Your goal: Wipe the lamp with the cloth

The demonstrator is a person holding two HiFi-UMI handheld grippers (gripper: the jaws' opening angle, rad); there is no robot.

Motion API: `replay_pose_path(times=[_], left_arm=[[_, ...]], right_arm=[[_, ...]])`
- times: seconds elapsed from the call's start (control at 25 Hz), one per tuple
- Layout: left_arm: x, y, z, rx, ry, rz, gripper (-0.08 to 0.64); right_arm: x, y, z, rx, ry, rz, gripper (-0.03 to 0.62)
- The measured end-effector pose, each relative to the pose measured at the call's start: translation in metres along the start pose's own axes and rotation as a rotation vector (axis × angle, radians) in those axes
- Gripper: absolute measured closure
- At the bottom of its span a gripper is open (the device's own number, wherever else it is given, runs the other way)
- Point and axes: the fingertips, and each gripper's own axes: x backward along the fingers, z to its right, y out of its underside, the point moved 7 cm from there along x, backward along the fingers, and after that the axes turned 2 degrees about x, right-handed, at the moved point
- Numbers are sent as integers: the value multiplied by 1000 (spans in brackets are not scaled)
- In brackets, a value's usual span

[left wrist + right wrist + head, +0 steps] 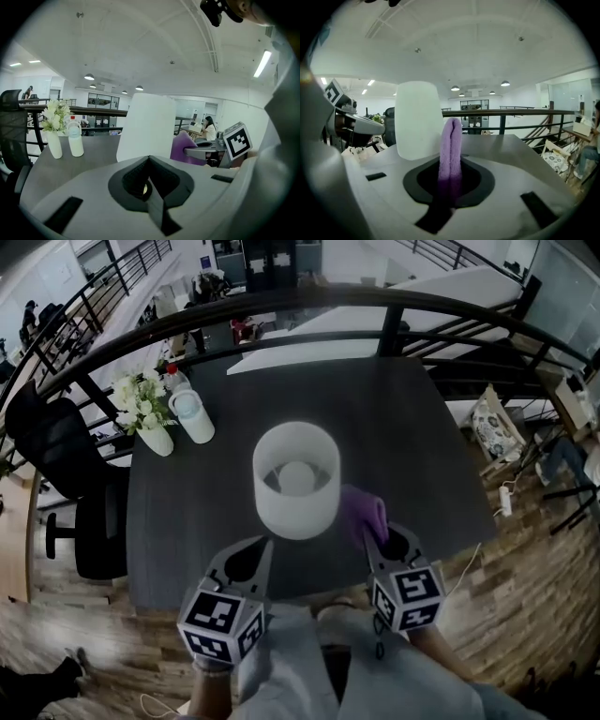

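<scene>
Lamp: a white cylinder lamp [295,512] stands upright near the middle of the dark desk [431,446], a little toward the near edge; a round bulb shows inside its open top.
Cloth: a purple cloth [364,510], folded double, stands on end just beside the lamp's right wall; whether it touches the lamp cannot be told.
Right gripper: the right gripper [377,540] is clenched on the cloth. The fold rises from between its jaws, and the lamp is ahead and to its left.
Left gripper: the left gripper [149,164] has its jaws closed together with nothing between them. Its tip is close to the lamp's near left side, with contact unclear.
Far left corner: a white vase of white flowers [145,413] and a white bottle [192,416] stand side by side, well apart from the lamp.
Beyond the desk: a black office chair [66,465] sits off the left edge, and a dark railing [394,310] curves behind the far edge.
Person: legs in light trousers [309,662] show below the near edge, between the two grippers.
</scene>
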Motion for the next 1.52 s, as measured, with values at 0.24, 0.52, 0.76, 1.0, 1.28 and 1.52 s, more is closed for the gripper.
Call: replay_pose_path(times=[0.24, 0.52, 0.76, 1.0, 1.28, 1.52], left_arm=[[1, -5, -2, 14, -52, 28, 558], [-6, -6, 1, 13, -63, 25, 558], [-7, -9, 1, 18, -66, 19, 557], [-11, -7, 4, 18, -60, 10, 558], [-13, -7, 1, 8, -57, 14, 558], [-12, -8, 0, 8, -60, 19, 558]], right_arm=[[-2, -12, 3, -8, -31, 33, 543], [-3, -12, 13, -12, -36, 41, 543], [-3, -12, 17, -17, -35, 33, 543], [-3, -10, 18, -23, -38, 34, 543], [-7, -13, 14, 11, -35, 39, 543], [-7, -17, 13, 62, -25, 58, 543]])
